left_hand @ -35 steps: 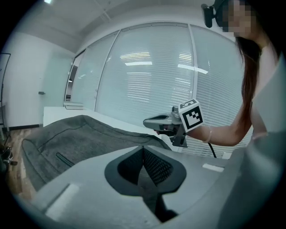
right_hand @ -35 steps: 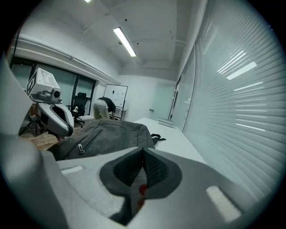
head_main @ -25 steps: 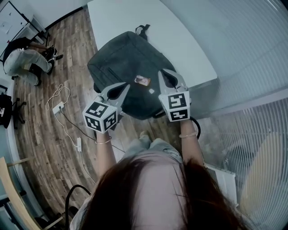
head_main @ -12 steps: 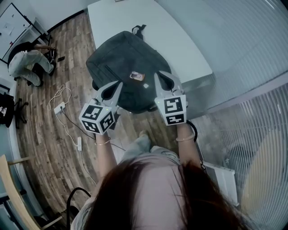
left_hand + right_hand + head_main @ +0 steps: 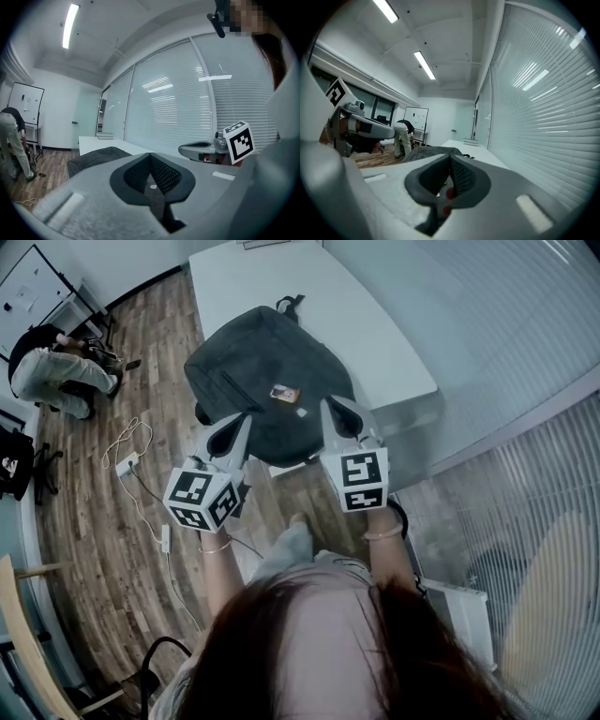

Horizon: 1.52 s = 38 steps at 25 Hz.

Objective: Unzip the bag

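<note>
Bag (image 5: 258, 371) lies flat at near edge of worktop (image 5: 366, 334), overhanging it a bit. Left tool (image 5: 241, 420) & right tool (image 5: 330, 407) both closed, empty, over bag's near side.

The bag (image 5: 267, 371) at the upper middle was dark grey, with a small orange label (image 5: 284, 392), on a white table (image 5: 375, 334). The floor (image 5: 94, 549) at left showed brown wood-grain planks. The left gripper (image 5: 245, 418) and right gripper (image 5: 326, 405) were pale grey, each with black-and-white square markers. Pale blinds (image 5: 525, 512) at right were finely striped.
</note>
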{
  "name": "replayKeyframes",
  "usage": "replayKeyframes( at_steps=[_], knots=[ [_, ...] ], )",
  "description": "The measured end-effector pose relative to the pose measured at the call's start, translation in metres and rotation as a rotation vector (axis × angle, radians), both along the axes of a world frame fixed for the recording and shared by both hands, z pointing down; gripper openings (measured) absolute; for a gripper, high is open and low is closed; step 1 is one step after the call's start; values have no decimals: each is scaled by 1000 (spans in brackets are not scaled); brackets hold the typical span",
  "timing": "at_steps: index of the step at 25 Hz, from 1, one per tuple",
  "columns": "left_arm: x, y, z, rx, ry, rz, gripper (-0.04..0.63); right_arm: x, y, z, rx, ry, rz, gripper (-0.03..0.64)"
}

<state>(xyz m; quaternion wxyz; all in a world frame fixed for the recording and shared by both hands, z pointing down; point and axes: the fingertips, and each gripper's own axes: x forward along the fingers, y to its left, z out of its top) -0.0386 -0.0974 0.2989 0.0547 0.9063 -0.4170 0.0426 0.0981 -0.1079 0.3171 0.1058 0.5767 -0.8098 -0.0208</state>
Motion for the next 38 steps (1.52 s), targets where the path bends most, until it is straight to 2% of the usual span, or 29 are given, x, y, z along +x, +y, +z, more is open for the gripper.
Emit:
replayKeyframes(
  at_steps=[12,25,38],
  knots=[
    [-5,20,-3,30,-3,-44,9,-13,17,-7,14,-6,-41,3],
    [-8,15,-6,62,-1,-85,10,-13,15,-2,-7,12,-52,3],
    [-6,3,-6,59,5,-58,9,-14,6,1,-12,23,-59,3]
  ],
)
